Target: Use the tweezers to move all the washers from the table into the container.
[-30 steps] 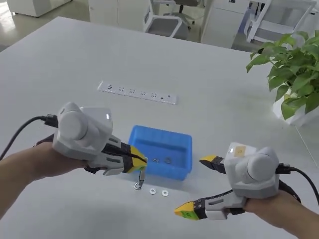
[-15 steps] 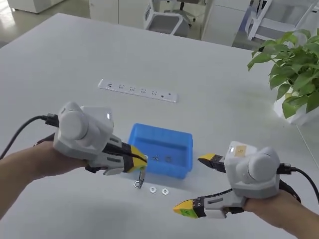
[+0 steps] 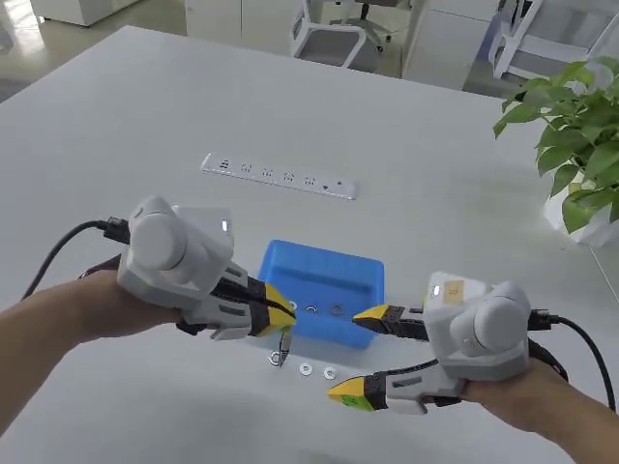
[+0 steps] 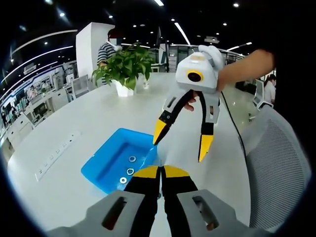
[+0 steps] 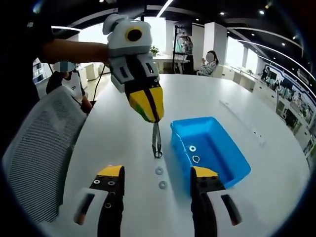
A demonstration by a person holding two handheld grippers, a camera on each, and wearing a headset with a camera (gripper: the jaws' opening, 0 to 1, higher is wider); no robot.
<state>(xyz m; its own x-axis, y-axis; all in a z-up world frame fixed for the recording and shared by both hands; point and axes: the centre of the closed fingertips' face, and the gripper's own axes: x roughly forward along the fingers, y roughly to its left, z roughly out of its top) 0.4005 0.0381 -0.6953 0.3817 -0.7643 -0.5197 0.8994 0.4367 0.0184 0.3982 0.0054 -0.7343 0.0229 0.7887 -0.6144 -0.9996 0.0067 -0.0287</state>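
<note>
Two washers (image 3: 306,368) wait just beside left gripper (image 3: 280,314) — clenched on tweezers (image 3: 280,346), tips down to pinch a third; right gripper (image 3: 360,355) released — spare.

Steel tweezers (image 5: 156,140) stand tips-down at one washer (image 5: 158,154) on the worktop (image 3: 435,193). Two more washers (image 3: 306,368) lie beside it, near the blue container (image 3: 324,261), which holds several.

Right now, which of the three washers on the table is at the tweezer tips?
The leftmost washer in the head view: the tweezers held by the left gripper meet it. The middle washer and the rightmost washer lie free.
</note>
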